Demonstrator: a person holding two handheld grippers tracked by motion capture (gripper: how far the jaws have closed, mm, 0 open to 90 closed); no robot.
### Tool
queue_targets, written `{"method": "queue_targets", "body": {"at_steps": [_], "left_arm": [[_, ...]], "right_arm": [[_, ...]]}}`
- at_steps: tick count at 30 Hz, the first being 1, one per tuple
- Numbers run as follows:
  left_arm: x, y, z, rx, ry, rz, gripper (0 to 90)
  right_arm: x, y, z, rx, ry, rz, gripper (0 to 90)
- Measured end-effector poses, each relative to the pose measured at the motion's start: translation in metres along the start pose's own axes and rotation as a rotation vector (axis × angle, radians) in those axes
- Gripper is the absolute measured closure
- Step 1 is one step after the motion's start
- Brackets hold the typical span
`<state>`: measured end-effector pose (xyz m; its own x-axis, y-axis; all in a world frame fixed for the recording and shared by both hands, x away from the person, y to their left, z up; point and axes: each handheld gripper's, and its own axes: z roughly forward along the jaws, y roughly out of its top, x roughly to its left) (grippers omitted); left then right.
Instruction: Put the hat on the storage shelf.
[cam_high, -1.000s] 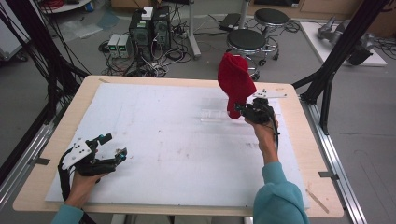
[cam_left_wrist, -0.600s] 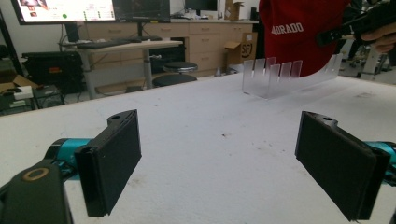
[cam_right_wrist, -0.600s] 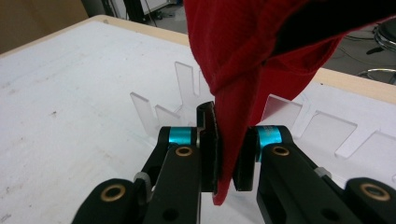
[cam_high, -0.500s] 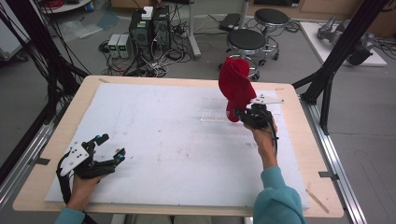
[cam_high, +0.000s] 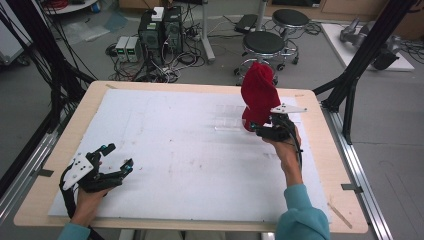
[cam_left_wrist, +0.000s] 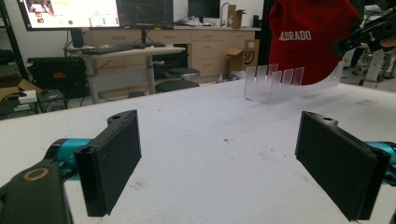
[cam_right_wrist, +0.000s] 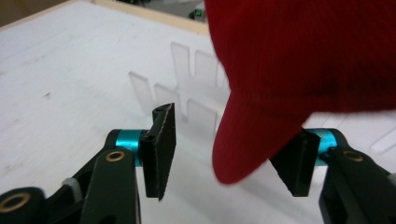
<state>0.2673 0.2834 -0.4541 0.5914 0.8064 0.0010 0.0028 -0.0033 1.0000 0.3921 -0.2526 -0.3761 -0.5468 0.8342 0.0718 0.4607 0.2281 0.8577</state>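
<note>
Red cap (cam_high: 259, 95) sits upright on clear plastic rack (cam_high: 229, 119), far right part of table (cam_high: 45, 192). My right gripper (cam_high: 257, 131) jaws just been opening; brim (cam_right_wrist: 247, 140) sits between pads, but pads no longer squeeze it. Cap let go, I think, and rack holds it now. Earlier cap hung a bit higher. My left gripper (cam_high: 116, 160) wide apart, nothing in it, near left corner. Next job: pull right hand away slow, no bumping cap.

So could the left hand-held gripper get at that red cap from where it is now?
Probably not without a long move. The left hand-held gripper sits open at the near left corner, while the red cap stands on the clear rack far across the table. Nothing blocks the way.
</note>
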Motion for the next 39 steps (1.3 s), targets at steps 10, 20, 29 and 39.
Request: {"method": "queue_targets", "body": {"at_steps": [10,20,29,39], "left_arm": [[0.0,0.0,0.0,-0.003,0.007,-0.008,14.6],[0.0,0.0,0.0,-0.003,0.009,-0.008,14.5],[-0.001,0.0,0.0,-0.001,0.009,0.002,14.5],[-0.001,0.0,-0.001,-0.006,0.013,0.0,14.5]], "right_arm": [[0.011,-0.011,-0.034,-0.008,-0.001,-0.046,22.7],[0.041,-0.03,-0.079,-0.105,0.07,-0.087,12.0],[0.06,-0.089,-0.089,-0.243,0.033,-0.097,12.0],[0.072,-0.128,-0.07,-0.38,-0.047,-0.12,12.0]]}}
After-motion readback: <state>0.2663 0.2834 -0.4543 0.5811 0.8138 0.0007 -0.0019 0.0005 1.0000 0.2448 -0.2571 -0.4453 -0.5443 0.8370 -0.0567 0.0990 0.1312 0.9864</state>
